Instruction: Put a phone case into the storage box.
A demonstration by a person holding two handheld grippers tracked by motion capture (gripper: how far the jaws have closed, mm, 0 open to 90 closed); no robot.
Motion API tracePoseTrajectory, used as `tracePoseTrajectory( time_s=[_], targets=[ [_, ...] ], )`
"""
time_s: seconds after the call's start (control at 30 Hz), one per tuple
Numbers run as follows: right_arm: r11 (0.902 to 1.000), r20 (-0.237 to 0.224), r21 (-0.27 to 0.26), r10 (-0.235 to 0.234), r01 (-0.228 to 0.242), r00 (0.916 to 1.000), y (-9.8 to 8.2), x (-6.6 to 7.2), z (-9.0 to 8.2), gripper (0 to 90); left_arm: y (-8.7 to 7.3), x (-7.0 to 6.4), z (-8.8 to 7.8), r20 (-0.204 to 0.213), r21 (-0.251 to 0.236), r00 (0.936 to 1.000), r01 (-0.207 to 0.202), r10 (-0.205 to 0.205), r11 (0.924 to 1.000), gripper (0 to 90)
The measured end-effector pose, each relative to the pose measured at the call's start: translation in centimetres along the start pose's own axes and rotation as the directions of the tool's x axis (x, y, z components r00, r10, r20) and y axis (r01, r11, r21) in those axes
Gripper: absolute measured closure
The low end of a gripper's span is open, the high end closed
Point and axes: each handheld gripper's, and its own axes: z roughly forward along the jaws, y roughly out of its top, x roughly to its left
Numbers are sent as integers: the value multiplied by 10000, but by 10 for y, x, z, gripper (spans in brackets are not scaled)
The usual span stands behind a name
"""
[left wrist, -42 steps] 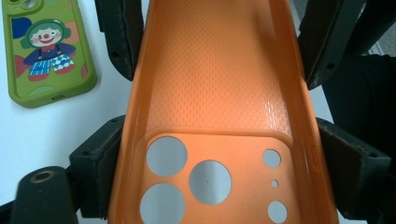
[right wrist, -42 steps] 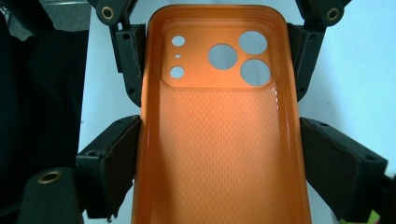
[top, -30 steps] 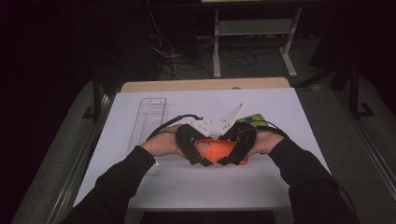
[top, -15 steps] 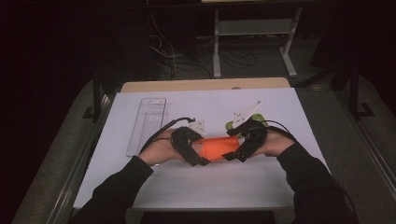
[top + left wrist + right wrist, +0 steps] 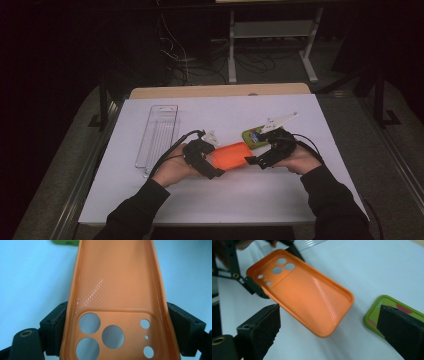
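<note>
An orange phone case (image 5: 230, 154) hangs just above the white table, inside face up, camera holes at its left end. My left gripper (image 5: 214, 161) is shut on that end, and its pads (image 5: 56, 322) squeeze the case (image 5: 117, 290) by both long edges. My right gripper (image 5: 254, 161) is just off the case's right end. Its jaws have just been opening and now stand wide (image 5: 332, 330). The case (image 5: 304, 295) lies ahead of them, touching neither pad. A green phone (image 5: 255, 136) lies flat on the table behind the right gripper.
A clear wire tray (image 5: 157, 132) lies lengthwise at the left of the white table top (image 5: 225, 195). A white three-cornered plate (image 5: 280, 121) sticks up from the right gripper. Beyond the table's far edge are dark floor, cables and a stand.
A second ago both grippers were close together at the case. The right gripper has since drawn off to the right with its jaws wider, and the case stays in the left gripper.
</note>
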Motion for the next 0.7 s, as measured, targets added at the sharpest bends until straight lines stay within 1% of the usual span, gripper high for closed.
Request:
tracePoseTrajectory(
  time_s=[0.03, 0.07, 0.13, 0.17, 0.23, 0.27, 0.33, 0.4, 0.43, 0.47, 0.5, 0.53, 0.57, 0.6, 0.67, 0.7],
  targets=[
    [9999, 142, -80, 98, -97, 9999, -2, -1, 0, 38, -1, -2, 3, -80, -353, 9989, 448, -451, 9984, 155],
    [9999, 236, -115, 61, -58, 9997, -4, -1, 0, 38, -1, -1, 3, -122, -355, 9985, 535, -540, 9979, 155],
    [9995, 416, -16, 325, -324, 9986, -8, 0, 0, 33, -3, -1, 3, -297, -434, 9965, 762, -775, 9962, 155],
    [9991, 445, -23, 427, -426, 9981, -10, 1, 0, 33, -3, 0, 1, -408, -342, 9963, 748, -761, 9966, 155],
    [9972, 624, -110, 747, -741, 9953, -14, 4, 1, 33, -4, 1, -1, -656, -530, 9928, 967, -1001, 9939, 155],
    [9966, 672, -114, 824, -818, 9943, -16, 4, 2, 33, -5, 3, -3, -668, -464, 9940, 833, -863, 9954, 155],
    [9943, 736, -128, 1062, -1056, 9916, -22, 6, 5, 31, -7, 3, -4, -637, -402, 9940, 860, -884, 9955, 155],
    [9929, 906, -123, 1192, -1185, 9887, -28, 9, 10, 20, -9, 4, -3, -638, -262, 9950, 759, -775, 9968, 155],
    [9927, 1024, -101, 1204, -1199, 9874, -31, 11, 12, 11, -10, 4, -2, -628, -263, 9940, 879, -894, 9958, 155],
    [9911, 1150, -74, 1326, -1326, 9845, -33, 13, 15, 11, -10, 4, -1, -624, -315, 9939, 888, -906, 9956, 155],
    [9897, 1153, -64, 1427, -1430, 9830, -36, 14, 17, 10, -11, 4, -1, -652, -319, 9938, 882, -901, 9956, 155],
    [9879, 1174, -94, 1548, -1548, 9809, -38, 16, 19, 10, -11, 4, -1, -593, -345, 9934, 967, -986, 9947, 155],
    [9872, 1199, -163, 1596, -1588, 9799, -40, 17, 20, 10, -12, 5, -2, -622, -337, 9938, 902, -921, 9954, 155],
    [9847, 1240, -230, 1740, -1725, 9769, -41, 19, 22, 9, -13, 6, -2, -600, -340, 9936, 943, -962, 9950, 155],
    [9852, 1354, -413, 1702, -1661, 9761, -42, 20, 24, 9, -15, 7, -3, -607, -345, 9925, 1037, -1057, 9940, 155],
    [9832, 1436, -482, 1810, -1758, 9729, -43, 21, 25, 9, -16, 8, -4, -626, -372, 9926, 1021, -1043, 9941, 155]
  ],
)
